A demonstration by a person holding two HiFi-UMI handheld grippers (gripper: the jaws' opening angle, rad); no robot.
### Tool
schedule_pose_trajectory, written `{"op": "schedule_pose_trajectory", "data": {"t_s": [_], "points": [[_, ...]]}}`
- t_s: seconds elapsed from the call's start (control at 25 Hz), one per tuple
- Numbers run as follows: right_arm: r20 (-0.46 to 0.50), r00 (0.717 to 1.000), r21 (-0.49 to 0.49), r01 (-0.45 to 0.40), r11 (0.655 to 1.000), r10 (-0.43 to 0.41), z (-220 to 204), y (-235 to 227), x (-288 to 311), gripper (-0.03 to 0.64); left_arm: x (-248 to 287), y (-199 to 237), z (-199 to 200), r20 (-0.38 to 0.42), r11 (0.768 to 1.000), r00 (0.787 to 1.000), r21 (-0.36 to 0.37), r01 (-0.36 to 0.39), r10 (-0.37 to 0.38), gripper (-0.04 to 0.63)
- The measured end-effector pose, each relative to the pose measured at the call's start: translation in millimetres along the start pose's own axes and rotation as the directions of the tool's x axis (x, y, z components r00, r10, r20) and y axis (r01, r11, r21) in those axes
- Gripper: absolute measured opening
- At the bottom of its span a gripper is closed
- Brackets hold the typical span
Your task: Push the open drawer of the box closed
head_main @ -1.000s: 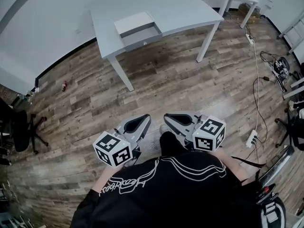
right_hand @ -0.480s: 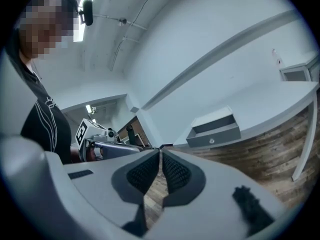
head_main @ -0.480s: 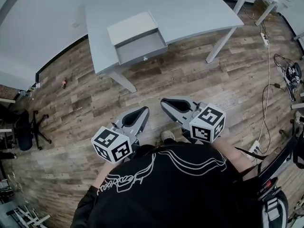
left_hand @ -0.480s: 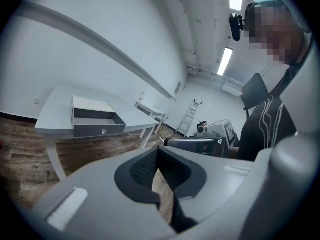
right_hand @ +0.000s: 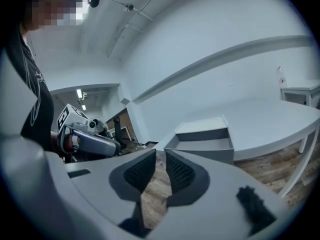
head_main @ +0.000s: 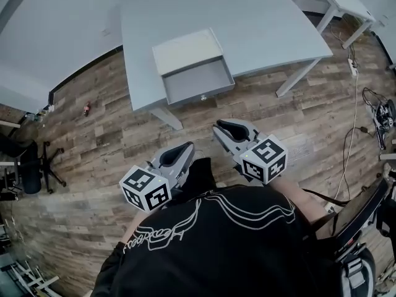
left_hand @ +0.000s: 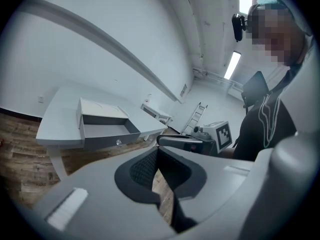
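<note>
A: Nearer the table (head_main: pixel 260 23) than a second ago; the box (head_main: pixel 185 49) larger and lower in the head view, close ahead instead of far off.

B: And the drawer (head_main: pixel 198 82)?

A: Pulled out of the box toward the person; juts past the table's front edge, over the wood floor (head_main: pixel 93 135); small knob (head_main: pixel 203 97) at the middle of its front.

B: Touched by anything?

A: No; clear of both grippers.

B: Left gripper (head_main: pixel 185 148)?

A: Held low before the black top (head_main: pixel 216 246), over the floor; points toward the table; pads pressed together at the tips; grips nothing.

B: Right gripper (head_main: pixel 219 127)?

A: Just beside the left, a little nearer the drawer; aims at the drawer front; pads a thin slit apart, with nothing in the slit.

B: And from the gripper views?

A: Drawer up and to the left of the left gripper's jaws, with the right gripper in sight just beyond them; straight beyond the right gripper's jaws, slightly to the right.

B: Anything else about?

A: Black chair (head_main: pixel 28 166) at the left edge; cables (head_main: pixel 354 110) on the floor at the right, well apart from the table leg.
</note>
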State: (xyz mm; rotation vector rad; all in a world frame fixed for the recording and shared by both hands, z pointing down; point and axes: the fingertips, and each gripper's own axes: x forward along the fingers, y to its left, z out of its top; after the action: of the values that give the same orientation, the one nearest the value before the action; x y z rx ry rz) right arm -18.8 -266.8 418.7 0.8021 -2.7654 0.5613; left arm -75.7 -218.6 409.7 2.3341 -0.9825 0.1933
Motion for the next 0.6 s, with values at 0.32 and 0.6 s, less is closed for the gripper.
{"op": "schedule_pose_trajectory", "data": {"t_s": [0.32,0.6], "points": [[-0.126,0.986,-0.088,0.093,0.992,-0.104,-24,-55,65,0.077,19,57,5,-0.049,0.998,0.999,-0.065,0.016,-0.019,0.008],[-0.191,0.96,-0.121,0.185,0.975,-0.206,-49,-90,105,0.08,26,103,-8,-0.105,0.993,0.994,-0.114,0.014,-0.026,0.008]]}}
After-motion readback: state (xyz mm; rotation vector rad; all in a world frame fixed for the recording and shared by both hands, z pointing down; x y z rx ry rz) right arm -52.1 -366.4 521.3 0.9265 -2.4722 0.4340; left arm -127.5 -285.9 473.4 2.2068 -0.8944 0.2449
